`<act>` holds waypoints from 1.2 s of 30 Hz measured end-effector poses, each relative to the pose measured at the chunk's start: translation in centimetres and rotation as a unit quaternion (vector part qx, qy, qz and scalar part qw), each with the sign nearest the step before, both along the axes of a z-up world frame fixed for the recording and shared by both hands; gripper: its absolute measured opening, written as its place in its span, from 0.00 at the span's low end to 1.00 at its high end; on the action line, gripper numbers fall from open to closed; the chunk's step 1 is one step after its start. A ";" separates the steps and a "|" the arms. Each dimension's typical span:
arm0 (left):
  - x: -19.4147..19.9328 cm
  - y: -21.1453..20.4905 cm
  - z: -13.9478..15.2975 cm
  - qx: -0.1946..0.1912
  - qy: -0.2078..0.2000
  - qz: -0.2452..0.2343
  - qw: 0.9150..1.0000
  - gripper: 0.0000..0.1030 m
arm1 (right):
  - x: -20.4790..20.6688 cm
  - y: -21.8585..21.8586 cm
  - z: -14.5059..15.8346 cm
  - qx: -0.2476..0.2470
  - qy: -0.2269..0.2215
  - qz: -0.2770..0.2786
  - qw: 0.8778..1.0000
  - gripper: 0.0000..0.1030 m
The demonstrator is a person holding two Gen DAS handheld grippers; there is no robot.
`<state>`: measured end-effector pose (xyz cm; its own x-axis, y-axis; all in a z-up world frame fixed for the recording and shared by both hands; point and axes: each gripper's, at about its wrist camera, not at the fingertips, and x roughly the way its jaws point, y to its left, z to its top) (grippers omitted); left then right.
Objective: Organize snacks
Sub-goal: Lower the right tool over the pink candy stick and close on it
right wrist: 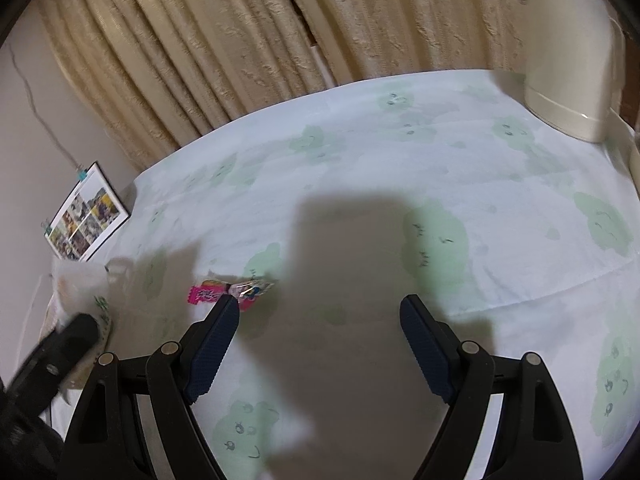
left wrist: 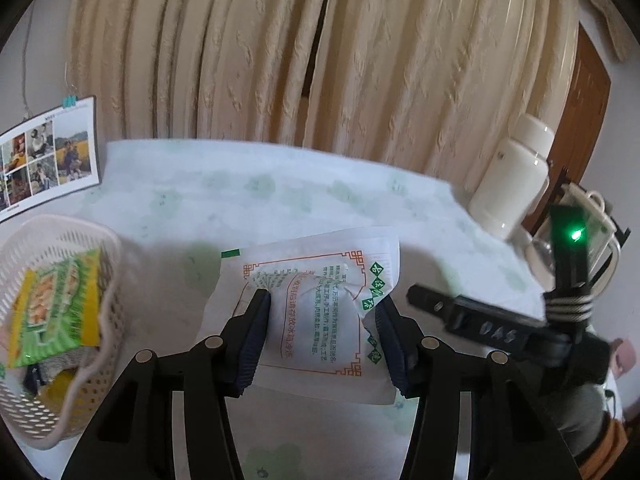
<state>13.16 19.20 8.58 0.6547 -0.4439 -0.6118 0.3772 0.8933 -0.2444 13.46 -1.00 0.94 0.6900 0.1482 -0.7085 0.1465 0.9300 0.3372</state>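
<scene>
A: What is the left gripper (left wrist: 322, 300) doing?

B: Its fingers (left wrist: 252, 336) are pinched on a white snack packet (left wrist: 316, 304) from both sides. The packet is lifted above the tabletop (left wrist: 280, 192).

A: Why hold it up like that?

B: I think so it can go over the rim of the white basket (left wrist: 108, 304), just to the left. A green and yellow snack bag (left wrist: 56, 304) is already lying in there.

A: And the right gripper (right wrist: 320, 304)?

B: Its fingers (right wrist: 214, 344) are spread wide with nothing in them. They hang low over the cloth, and a little pink candy wrapper (right wrist: 230, 290) lies by the left fingertip. Maybe that one is next.

A: Can the left camera see the candy?

B: No, only the right camera shows it. But the basket's insides show only in the left view. The right view gets just a blurry bit of the white packet at its left edge.
</scene>
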 end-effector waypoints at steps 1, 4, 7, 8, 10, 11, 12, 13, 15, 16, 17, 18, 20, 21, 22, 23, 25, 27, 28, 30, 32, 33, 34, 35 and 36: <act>-0.1 0.2 0.3 -0.005 -0.003 0.002 1.000 0.51 | 0.1 0.3 0.1 -0.003 -0.003 0.007 1.000 0.78; -0.4 1.0 1.0 -0.014 -0.007 0.008 1.000 0.52 | 0.6 1.2 0.9 -0.017 -0.018 0.036 0.999 0.78; -0.4 1.5 1.5 -0.020 -0.010 0.014 1.000 0.52 | 1.6 2.2 1.6 -0.032 -0.031 0.068 0.997 0.78; -0.5 1.6 1.6 -0.021 -0.012 0.015 1.000 0.52 | 1.9 2.5 1.6 -0.038 -0.032 0.075 0.996 0.78; -0.6 1.8 1.9 -0.023 -0.016 0.018 0.999 0.52 | 2.8 3.3 1.6 -0.051 -0.029 0.097 0.994 0.72; -0.7 2.0 2.1 -0.024 -0.019 0.020 0.999 0.52 | 3.3 3.6 1.5 -0.053 -0.025 0.109 0.992 0.66; -0.8 2.1 2.3 -0.025 -0.023 0.023 0.999 0.52 | 3.6 4.0 1.4 -0.053 -0.022 0.120 0.991 0.64; -0.8 2.2 2.5 -0.025 -0.025 0.025 0.999 0.52 | 4.0 4.3 1.3 -0.053 -0.019 0.130 0.990 0.61; -0.9 2.5 2.8 -0.029 -0.028 0.029 0.999 0.52 | 4.6 5.0 1.0 -0.058 -0.013 0.150 0.987 0.55; -0.8 2.7 2.9 -0.031 -0.028 0.032 0.999 0.52 | 4.9 5.4 0.7 -0.062 -0.008 0.160 0.985 0.54; -0.8 2.9 2.9 -0.032 -0.028 0.034 0.999 0.52 | 5.2 5.8 0.5 -0.063 -0.002 0.171 0.983 0.53; -0.7 3.1 2.9 -0.033 -0.027 0.036 0.998 0.52 | 5.3 6.1 0.2 -0.062 0.002 0.182 0.981 0.52; -0.5 3.4 2.9 -0.035 -0.023 0.042 0.998 0.52 | 5.3 6.8 -0.3 -0.064 0.014 0.204 0.977 0.49; -0.4 3.6 2.8 -0.036 -0.022 0.045 0.998 0.52 | 4.9 7.1 -0.6 -0.068 0.016 0.212 0.975 0.49; -0.4 3.7 2.8 -0.037 -0.022 0.048 0.998 0.52 | 4.5 7.4 -0.6 -0.078 0.013 0.217 0.973 0.48; -0.3 4.0 2.9 -0.037 -0.022 0.052 0.998 0.52 | 3.9 7.8 -0.7 -0.089 0.012 0.228 0.970 0.48; -0.3 4.3 3.0 -0.040 -0.023 0.057 0.997 0.52 | 3.2 8.4 -0.7 -0.099 0.013 0.238 0.966 0.46; -0.3 4.6 3.1 -0.043 -0.024 0.060 0.997 0.52 | 2.5 8.8 -0.7 -0.107 0.014 0.244 0.964 0.40; -0.3 4.7 3.1 -0.044 -0.024 0.062 0.997 0.52 | 2.4 9.0 -0.7 -0.115 0.015 0.240 0.964 0.36; -0.3 4.8 3.1 -0.044 -0.024 0.064 0.997 0.52 | 2.5 9.0 -0.7 -0.128 0.018 0.226 0.965 0.29; -0.2 4.9 3.0 -0.044 -0.022 0.067 0.997 0.52 | 2.9 8.7 -0.7 -0.123 0.021 0.206 0.971 0.25; -0.2 4.9 2.9 -0.043 -0.022 0.069 0.996 0.52 | 3.2 8.5 -0.7 -0.120 0.022 0.197 0.973 0.25; -0.2 4.9 2.9 -0.042 -0.021 0.070 0.996 0.52 | 3.4 8.5 -0.7 -0.117 0.022 0.190 0.975 0.25; -0.1 5.0 2.9 -0.043 -0.021 0.071 0.996 0.52 | 3.6 8.4 -0.7 -0.114 0.021 0.182 0.976 0.25; -0.2 5.0 2.9 -0.043 -0.022 0.073 0.996 0.52 | 3.8 8.4 -0.7 -0.114 0.021 0.178 0.977 0.25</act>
<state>13.01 24.23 11.50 0.7408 -0.3921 -0.5453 0.2572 0.9156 -0.3090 17.24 7.42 0.22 0.5931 0.2094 -0.7774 -0.1908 0.9746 0.1169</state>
